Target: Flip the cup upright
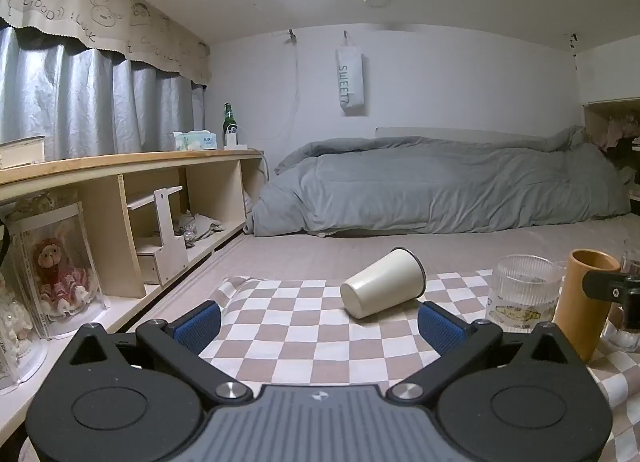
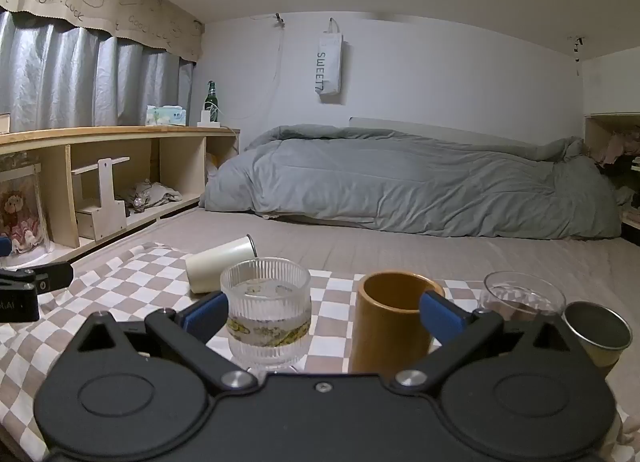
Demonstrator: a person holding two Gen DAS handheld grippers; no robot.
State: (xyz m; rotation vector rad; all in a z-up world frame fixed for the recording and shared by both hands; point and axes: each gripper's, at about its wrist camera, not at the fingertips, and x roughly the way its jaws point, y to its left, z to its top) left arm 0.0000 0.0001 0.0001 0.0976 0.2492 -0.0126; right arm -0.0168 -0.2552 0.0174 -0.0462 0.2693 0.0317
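The cream cup lies on its side on the checked cloth, its closed base turned toward the near side and its dark-rimmed mouth facing away toward the grey duvet. The left gripper sits low over the cloth with its blue-padded fingers spread wide and nothing between them; the cup rests just beyond the tips, closer to the right-hand finger.

From the right wrist the same cup shows only in part, tucked behind a ribbed glass that stands upright in front of it. The right gripper is also spread apart and holds nothing; the ribbed glass and a tall brown tumbler stand in the span between its blue fingers, with the right finger overlapping the tumbler's rim in the view, though I cannot tell if it touches.

Only this right view takes in a clear glass and a metal cup tilted on the far right. The left view shows the ribbed glass and tumbler at its right edge, with a black part of the other gripper across the tumbler. A wooden shelf runs along the left wall, carrying a green bottle.
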